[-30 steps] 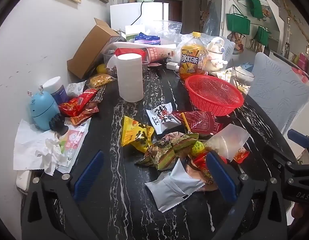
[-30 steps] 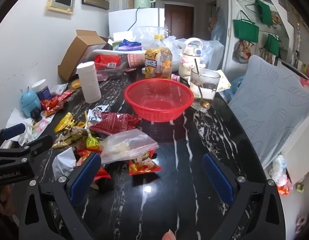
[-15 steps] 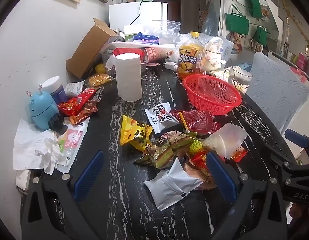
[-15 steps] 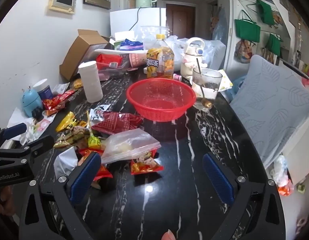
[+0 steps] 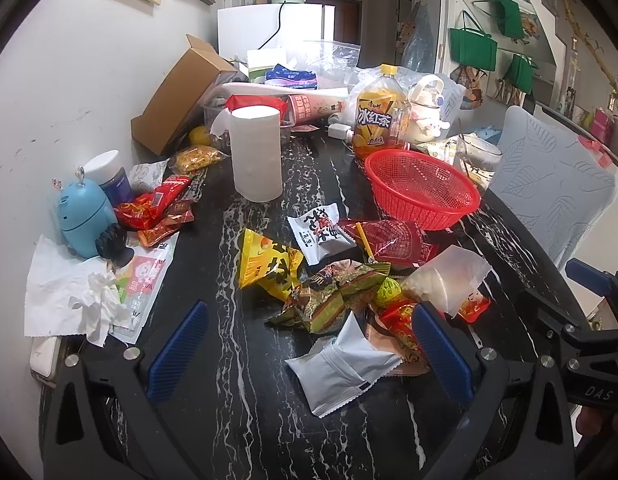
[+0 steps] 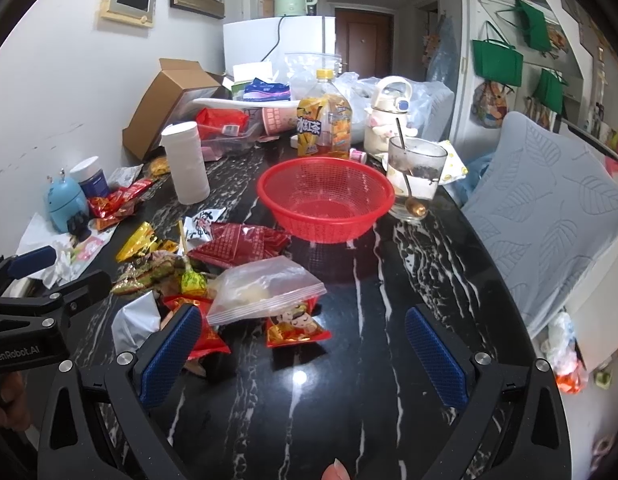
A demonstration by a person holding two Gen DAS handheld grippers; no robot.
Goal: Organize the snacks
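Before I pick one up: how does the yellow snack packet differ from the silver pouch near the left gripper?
The yellow snack packet is printed with dark characters and puffed up; the silver pouch is plain, unprinted on the side showing, and lies flatter. The yellow one lies farther out, at the left edge of the pile, while the silver one lies nearest, between the open left gripper's fingers. Both are sealed, lie on the black marble table, and neither is in the red basket.
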